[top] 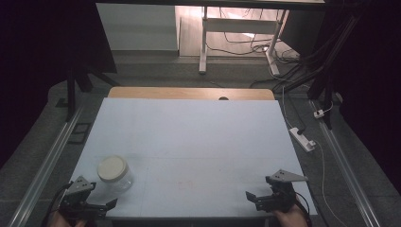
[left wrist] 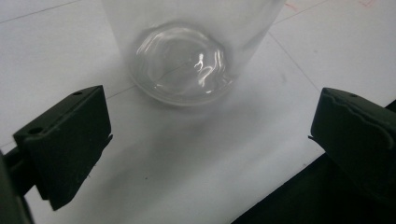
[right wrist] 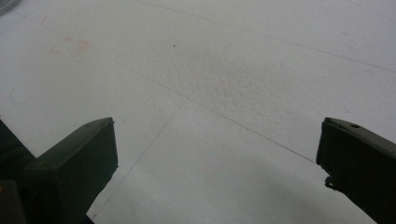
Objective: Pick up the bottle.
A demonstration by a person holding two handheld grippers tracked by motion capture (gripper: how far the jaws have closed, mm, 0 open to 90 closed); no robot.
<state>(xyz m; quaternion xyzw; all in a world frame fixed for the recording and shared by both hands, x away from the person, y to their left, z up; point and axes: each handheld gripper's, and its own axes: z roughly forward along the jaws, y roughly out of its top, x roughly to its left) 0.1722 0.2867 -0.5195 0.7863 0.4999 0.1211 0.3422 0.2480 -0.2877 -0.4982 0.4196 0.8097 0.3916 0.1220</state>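
Note:
A clear plastic jar (top: pixel 115 173) with a cream-white lid stands upright on the white table top (top: pixel 189 137), near its front left corner. My left gripper (top: pixel 96 200) sits just in front of the jar at the table's front edge. In the left gripper view its jaws stand wide apart, the gripper (left wrist: pixel 210 123) open, with the jar's base (left wrist: pixel 182 63) a short way ahead and nothing between them. My right gripper (top: pixel 263 193) rests at the front right edge; it (right wrist: pixel 217 140) is open over bare table surface.
A wooden strip (top: pixel 189 92) runs along the table's far edge. A white power strip (top: pixel 302 138) with cables lies on the floor to the right. Metal rails (top: pixel 52 156) flank the table. White desk legs (top: pixel 203 42) stand far behind.

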